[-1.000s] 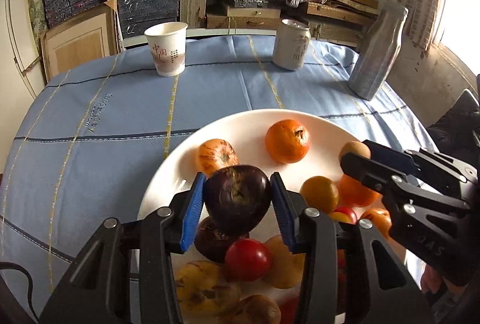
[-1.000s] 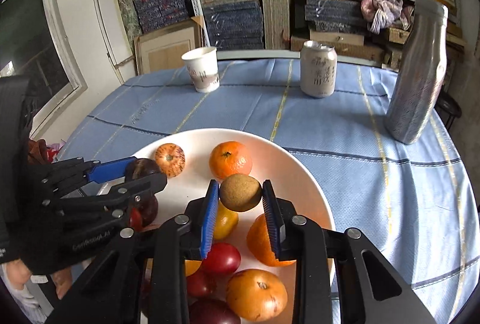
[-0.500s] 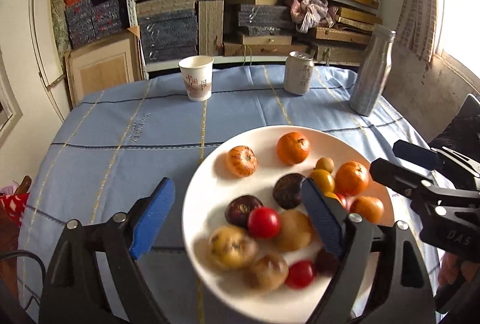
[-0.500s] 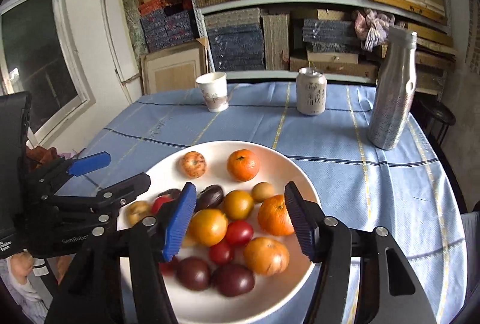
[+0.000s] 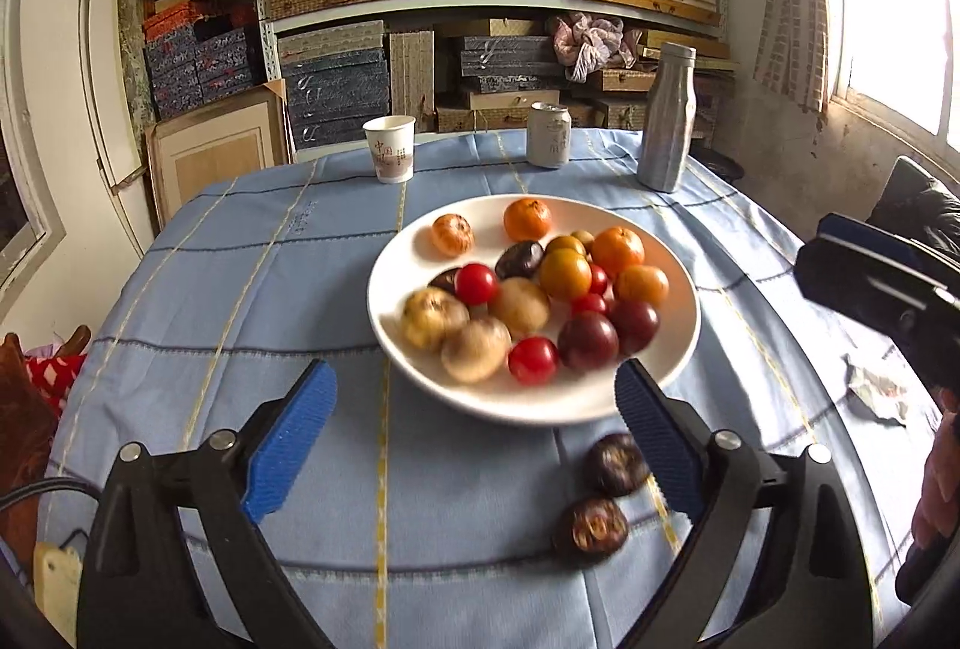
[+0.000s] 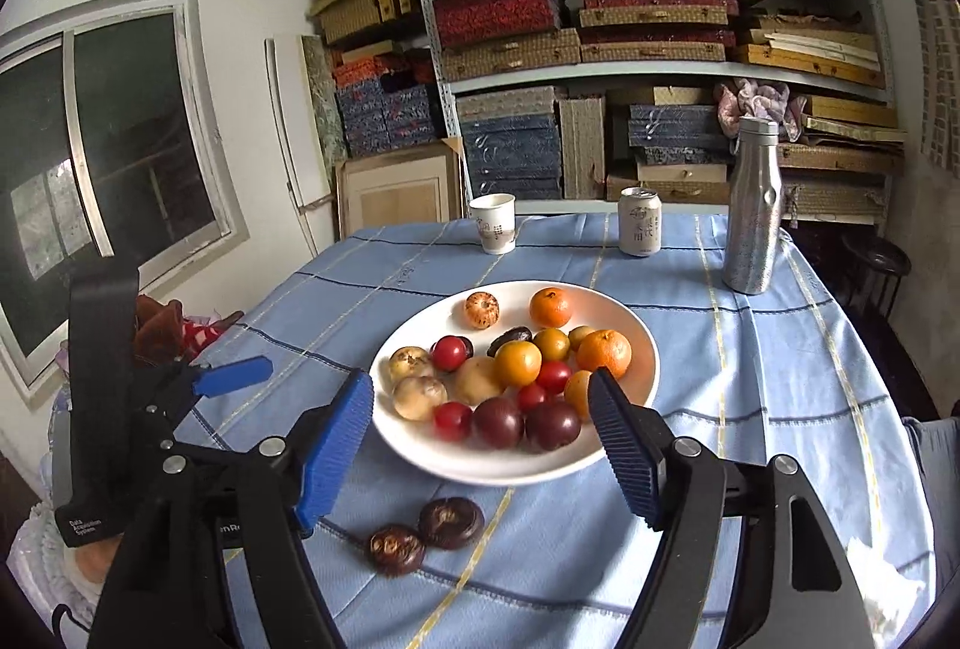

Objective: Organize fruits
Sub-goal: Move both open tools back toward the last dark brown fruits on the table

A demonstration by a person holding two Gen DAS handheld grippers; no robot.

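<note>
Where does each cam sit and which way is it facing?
Left wrist: on the left tool, above the table's near edge, facing the plate and shelves; its open blue pads and the right tool show.
Right wrist: on the right tool, same heading; open pads and left tool show.
Shared: plate, paper cup, can, bottle.

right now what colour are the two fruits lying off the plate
Dark brown-purple round fruits, clearest in the right wrist view.
</note>
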